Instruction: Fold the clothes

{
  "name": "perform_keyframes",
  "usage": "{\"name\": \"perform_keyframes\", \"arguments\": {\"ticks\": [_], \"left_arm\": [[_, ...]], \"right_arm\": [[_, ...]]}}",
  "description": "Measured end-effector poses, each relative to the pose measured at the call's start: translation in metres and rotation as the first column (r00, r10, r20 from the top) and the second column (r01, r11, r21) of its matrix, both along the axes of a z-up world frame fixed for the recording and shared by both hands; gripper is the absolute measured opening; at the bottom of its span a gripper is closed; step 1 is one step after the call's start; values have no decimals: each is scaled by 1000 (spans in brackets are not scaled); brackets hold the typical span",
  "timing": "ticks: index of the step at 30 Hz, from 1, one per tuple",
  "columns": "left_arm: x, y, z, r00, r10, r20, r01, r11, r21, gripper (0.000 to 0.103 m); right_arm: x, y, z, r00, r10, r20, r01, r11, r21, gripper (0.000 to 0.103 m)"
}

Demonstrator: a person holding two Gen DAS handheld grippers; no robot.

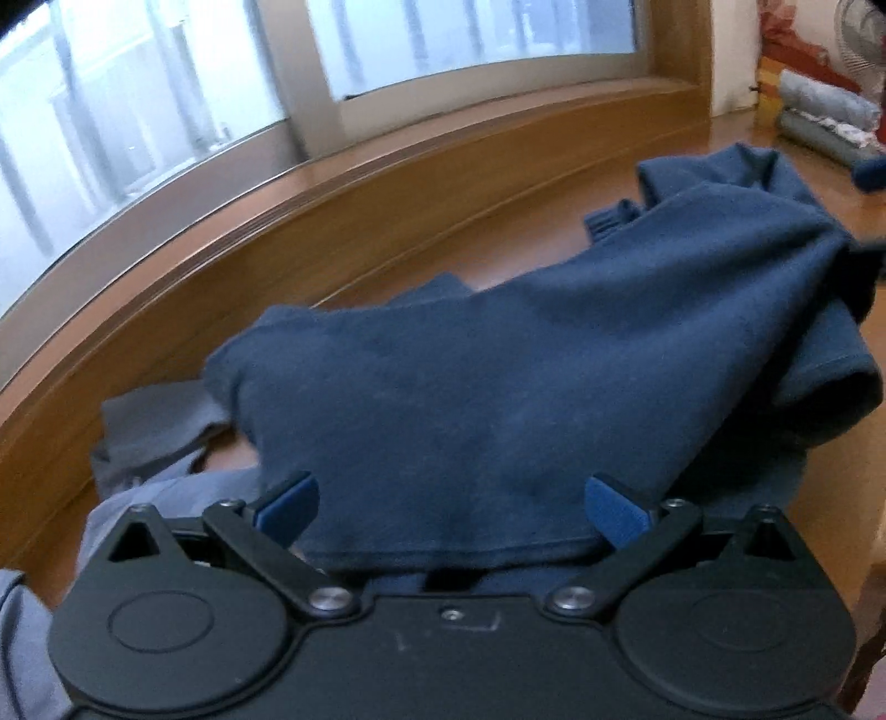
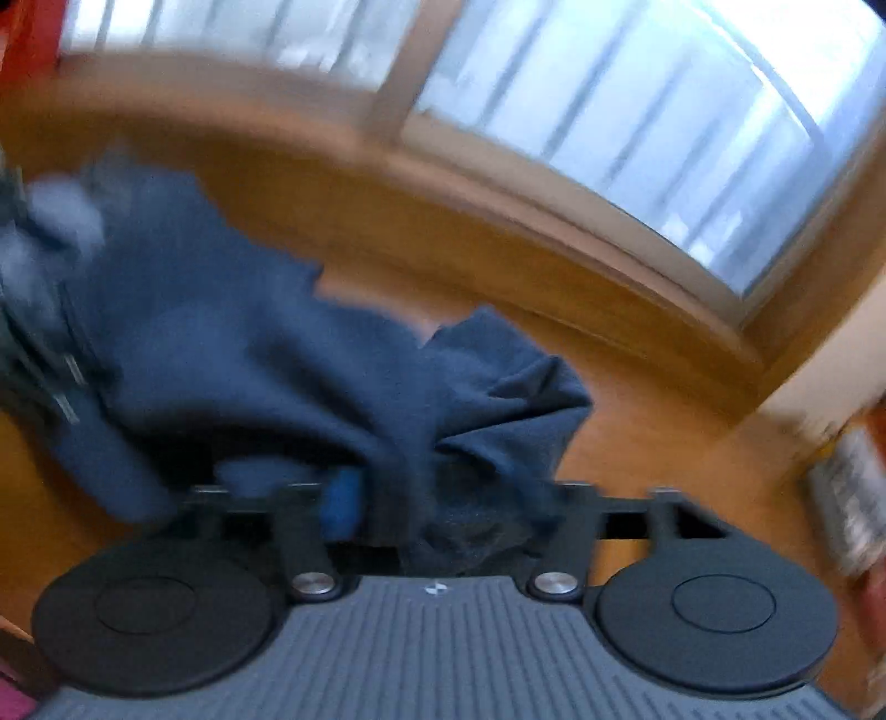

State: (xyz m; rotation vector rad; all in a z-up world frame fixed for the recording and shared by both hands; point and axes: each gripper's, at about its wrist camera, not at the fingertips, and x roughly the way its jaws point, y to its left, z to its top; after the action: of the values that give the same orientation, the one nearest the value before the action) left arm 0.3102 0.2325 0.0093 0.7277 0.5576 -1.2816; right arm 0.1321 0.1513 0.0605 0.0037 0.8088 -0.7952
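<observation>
Navy knit shirt (image 1: pixel 498 387): soft, rumpled, heaped on the wooden floor (image 1: pixel 498 221) below the window (image 1: pixel 470 39), hem between spread left gripper (image 1: pixel 451 509) jaws. Left view alone: grey garment (image 1: pixel 155 421), rolled towels (image 1: pixel 819 111). Right gripper (image 2: pixel 443 504): jaws wide, blurred cloth between.

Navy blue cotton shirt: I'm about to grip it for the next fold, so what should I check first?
1. Navy blue cotton shirt lying flat: not ok, rumpled.
2. Left gripper open: ok, the hem lies loose between its pads.
3. Right gripper open: ok, cloth is bunched between its fingers.
4. Grey cloth garment apart from the shirt: cannot tell, their edges meet.
5. Wooden surface beyond the shirt bare: ok.
</observation>
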Motion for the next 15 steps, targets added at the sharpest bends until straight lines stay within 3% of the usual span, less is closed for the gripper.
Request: {"name": "perform_keyframes", "arguments": {"ticks": [2,7,8,11,15], "left_arm": [[-2,-1,0,1000,-24,-11,24,1000,-10,103],[-17,-17,3,1000,22,-13,-22,1000,10,103],[-23,-18,4,999,31,-13,-31,999,11,103],[-42,-28,4,996,93,10,-94,995,20,103],[-73,-46,4,974,227,-7,-226,973,53,103]], "right_arm": [[-13,-9,18,996,-16,86,10,998,64,84],[-10,-60,26,996,-23,87,16,997,74,84],[-8,-77,25,996,-22,84,12,993,114,84],[-5,-115,18,985,105,137,-139,953,269,84],[3,-161,0,959,254,123,-279,918,283,84]]}}
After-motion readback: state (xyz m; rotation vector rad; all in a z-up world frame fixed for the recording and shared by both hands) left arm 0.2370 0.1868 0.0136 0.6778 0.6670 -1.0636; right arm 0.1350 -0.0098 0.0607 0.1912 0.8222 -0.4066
